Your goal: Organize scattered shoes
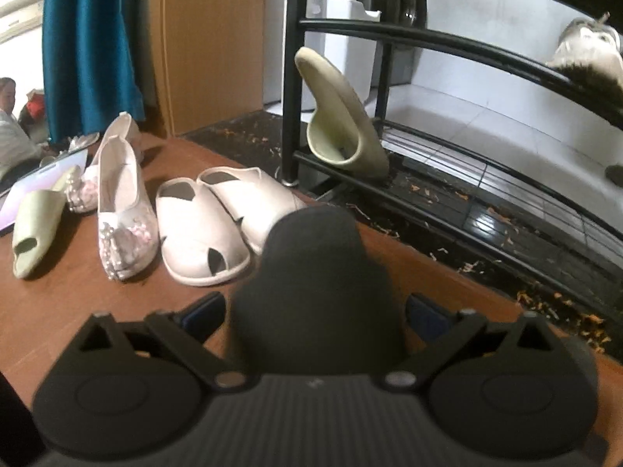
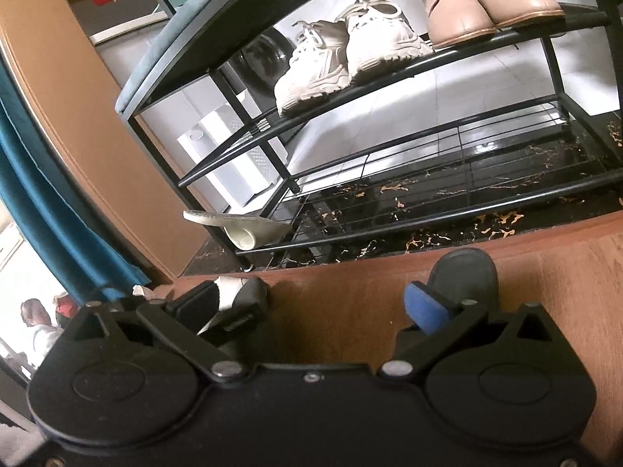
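In the left wrist view, a pair of white slip-on shoes (image 1: 210,225), a pair of pink beaded flats (image 1: 120,210) and a pale green slipper (image 1: 33,225) lie on the brown floor. A second green slipper (image 1: 342,124) leans upright on the bottom shelf of the black shoe rack (image 1: 447,41). My left gripper (image 1: 315,303) has a large black shape between its fingers; I cannot tell what it is. My right gripper (image 2: 338,299) is open and empty above the brown floor, in front of the rack (image 2: 428,179). The leaning slipper (image 2: 241,227) shows there too.
White sneakers (image 2: 342,58) and beige lace-up boots (image 2: 479,4) stand on the rack's middle shelf. A teal curtain (image 1: 85,46) and a wooden panel (image 1: 210,39) stand left of the rack. Dark marbled floor (image 1: 447,225) lies under the rack. A person (image 1: 9,124) sits far left.
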`<state>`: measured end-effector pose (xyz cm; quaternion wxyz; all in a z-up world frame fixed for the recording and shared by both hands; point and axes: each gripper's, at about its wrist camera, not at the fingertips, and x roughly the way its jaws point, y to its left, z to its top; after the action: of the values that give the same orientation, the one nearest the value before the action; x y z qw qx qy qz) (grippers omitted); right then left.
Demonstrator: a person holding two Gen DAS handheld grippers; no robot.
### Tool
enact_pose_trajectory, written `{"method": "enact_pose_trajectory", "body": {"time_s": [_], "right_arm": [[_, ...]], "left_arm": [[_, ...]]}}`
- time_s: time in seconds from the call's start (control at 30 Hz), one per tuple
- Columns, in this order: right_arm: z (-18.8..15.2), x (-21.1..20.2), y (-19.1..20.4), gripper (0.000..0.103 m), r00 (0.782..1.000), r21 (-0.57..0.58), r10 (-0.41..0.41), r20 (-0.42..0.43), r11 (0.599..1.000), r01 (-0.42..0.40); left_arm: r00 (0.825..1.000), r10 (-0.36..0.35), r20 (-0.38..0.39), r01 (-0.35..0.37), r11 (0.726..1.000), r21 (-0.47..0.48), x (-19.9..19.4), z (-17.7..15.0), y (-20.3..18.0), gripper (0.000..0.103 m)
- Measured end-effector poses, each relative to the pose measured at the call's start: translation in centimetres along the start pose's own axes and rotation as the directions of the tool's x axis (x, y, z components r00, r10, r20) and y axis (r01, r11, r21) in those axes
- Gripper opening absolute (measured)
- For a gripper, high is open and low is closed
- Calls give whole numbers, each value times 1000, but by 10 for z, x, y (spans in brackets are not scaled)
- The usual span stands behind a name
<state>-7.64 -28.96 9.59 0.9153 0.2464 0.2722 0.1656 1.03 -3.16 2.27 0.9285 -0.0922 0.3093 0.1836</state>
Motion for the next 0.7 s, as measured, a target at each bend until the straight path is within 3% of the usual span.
{"method": "enact_pose_trajectory", "body": {"time_s": [0.23, 0.4, 0.6, 0.7], "right_arm": [[-3, 6, 2, 103, 1000, 15, 15, -19, 1000, -15], [-10, 30, 10, 103, 997, -13, 35, -74, 999, -36], [-35, 89, 48, 103, 980, -200, 40, -197, 977, -80], [-49, 119, 69, 103, 966, -296, 31, -258, 949, -110]], "left_arm": [[999, -27, 24, 28, 999, -31, -9, 14, 17, 102], [990, -23, 136, 30, 998, -51, -38, 47, 67, 102], [982, -45, 185, 48, 999, -16, -46, 73, 114, 102], [981, -113, 161, 111, 994, 19, -44, 81, 137, 102]]}}
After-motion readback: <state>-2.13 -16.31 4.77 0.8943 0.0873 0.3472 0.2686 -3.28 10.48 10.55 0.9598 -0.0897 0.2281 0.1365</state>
